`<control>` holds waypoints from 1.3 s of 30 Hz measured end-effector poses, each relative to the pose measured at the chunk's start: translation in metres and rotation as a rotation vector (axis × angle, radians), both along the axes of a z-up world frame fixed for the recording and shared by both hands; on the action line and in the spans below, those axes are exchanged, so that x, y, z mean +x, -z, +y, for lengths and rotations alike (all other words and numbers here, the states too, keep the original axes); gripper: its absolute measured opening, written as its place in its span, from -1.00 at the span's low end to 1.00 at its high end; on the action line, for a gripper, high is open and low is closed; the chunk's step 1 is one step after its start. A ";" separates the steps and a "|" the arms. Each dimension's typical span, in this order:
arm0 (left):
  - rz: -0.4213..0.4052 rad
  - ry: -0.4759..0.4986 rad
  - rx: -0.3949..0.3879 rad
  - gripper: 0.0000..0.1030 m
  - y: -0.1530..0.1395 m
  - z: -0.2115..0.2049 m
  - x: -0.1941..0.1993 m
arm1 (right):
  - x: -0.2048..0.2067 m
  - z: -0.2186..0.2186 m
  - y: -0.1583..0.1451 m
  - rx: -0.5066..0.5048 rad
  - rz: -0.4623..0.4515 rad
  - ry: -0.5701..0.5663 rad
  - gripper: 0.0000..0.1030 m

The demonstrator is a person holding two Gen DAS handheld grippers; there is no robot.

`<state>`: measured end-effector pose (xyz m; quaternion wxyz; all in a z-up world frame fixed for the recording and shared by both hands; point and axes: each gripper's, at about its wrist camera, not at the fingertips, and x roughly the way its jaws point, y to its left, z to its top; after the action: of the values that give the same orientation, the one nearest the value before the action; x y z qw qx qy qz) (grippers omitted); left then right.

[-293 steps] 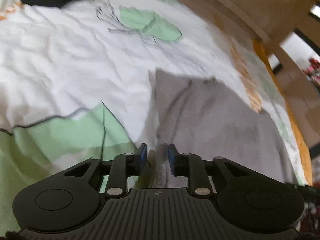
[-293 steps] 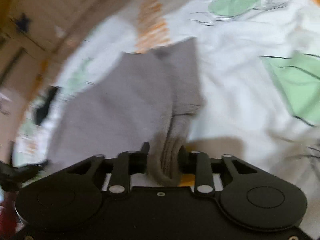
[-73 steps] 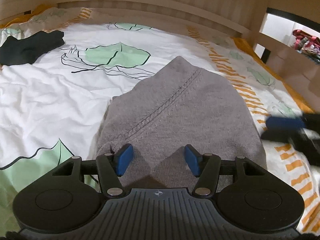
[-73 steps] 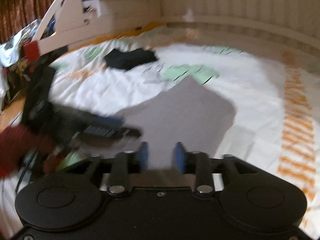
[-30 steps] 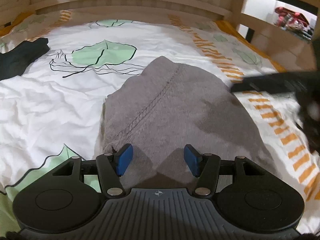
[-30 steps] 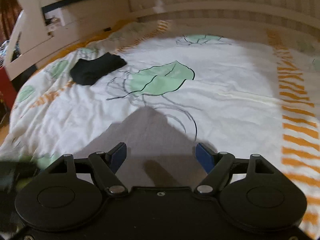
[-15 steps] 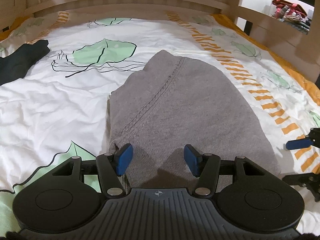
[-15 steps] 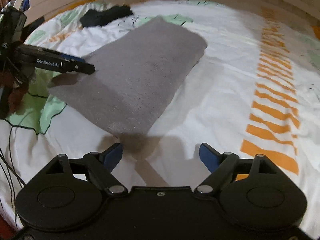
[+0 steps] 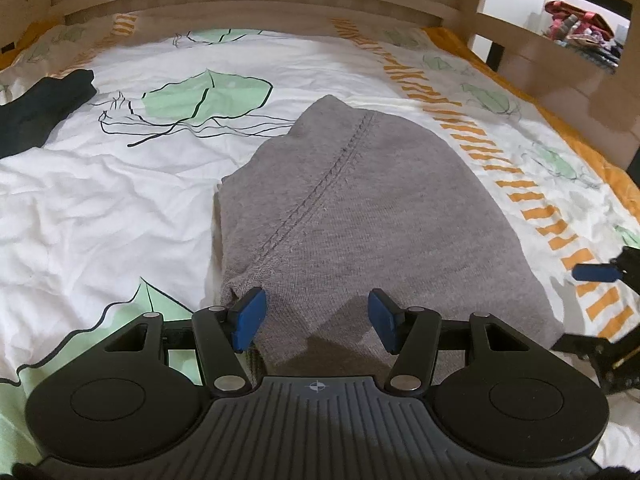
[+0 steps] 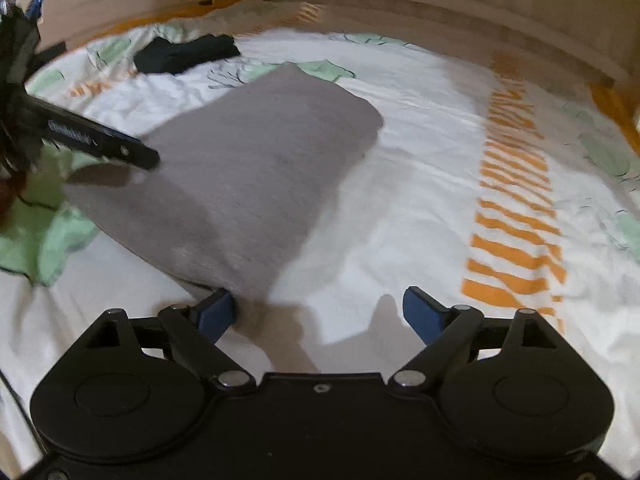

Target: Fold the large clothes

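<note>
On the bed (image 9: 100, 208), a folded grey sweater (image 9: 360, 216) lay flat on a white duvet printed with green leaves and orange stripes, a stitched seam running along its top. Just above the sweater's near edge hovered the left gripper (image 9: 316, 316), its blue pads spread partway, with grey knit below the gap and neither pad pressing on the cloth. Over the sweater's near right corner was the right gripper (image 10: 316, 312); its jaws had just been opening and stood wide apart. The corner of the sweater lay just beside its left pad, while bare sheet showed under the rest of the gap, and nothing was pinched. Near the far left side of the bed sat 1 dark garment (image 10: 188, 54), well apart from the sweater. A pale wooden bed frame (image 9: 256, 8) ran along the far side.
</note>
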<state>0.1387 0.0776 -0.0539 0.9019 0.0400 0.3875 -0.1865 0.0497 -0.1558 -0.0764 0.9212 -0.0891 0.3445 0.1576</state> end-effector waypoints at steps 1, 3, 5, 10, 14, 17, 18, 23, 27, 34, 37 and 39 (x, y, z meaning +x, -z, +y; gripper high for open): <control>-0.001 0.001 0.001 0.08 0.000 0.001 0.000 | -0.003 0.002 -0.001 -0.016 0.007 -0.002 0.73; -0.002 0.000 0.003 0.08 0.000 0.001 0.000 | -0.007 0.001 -0.005 -0.026 0.031 -0.002 0.73; -0.002 0.001 0.005 0.08 0.000 0.001 0.001 | -0.015 -0.004 -0.016 0.028 0.010 0.003 0.72; -0.009 0.005 0.025 0.08 0.000 -0.002 0.001 | -0.009 -0.011 -0.034 0.176 -0.043 0.007 0.73; -0.014 -0.008 0.011 0.08 -0.001 0.000 -0.001 | 0.010 0.009 -0.006 0.113 0.057 -0.027 0.73; -0.046 -0.045 0.010 0.12 -0.009 0.000 -0.009 | 0.004 0.017 0.004 0.101 0.094 -0.060 0.72; -0.061 -0.071 0.018 0.13 -0.013 -0.001 -0.013 | -0.001 0.016 0.002 0.112 0.088 -0.060 0.72; -0.116 -0.184 -0.002 0.33 -0.039 -0.003 -0.038 | -0.014 -0.008 -0.021 0.268 0.065 -0.006 0.84; -0.140 -0.222 0.013 0.43 -0.055 -0.014 -0.056 | -0.020 -0.024 -0.039 0.382 0.054 0.059 0.99; -0.099 -0.251 0.016 0.44 -0.062 -0.037 -0.083 | -0.025 -0.029 -0.052 0.438 0.066 0.145 0.99; -0.061 -0.305 0.028 0.44 -0.061 -0.042 -0.091 | -0.030 -0.028 -0.055 0.412 0.057 0.169 0.99; -0.050 -0.327 0.035 0.44 -0.061 -0.042 -0.094 | -0.034 -0.029 -0.057 0.416 0.054 0.173 0.99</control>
<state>0.0443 0.0352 0.0068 0.9287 -0.0032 0.3697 -0.0293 0.0160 -0.1851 -0.0195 0.9202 0.1371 0.3355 0.1479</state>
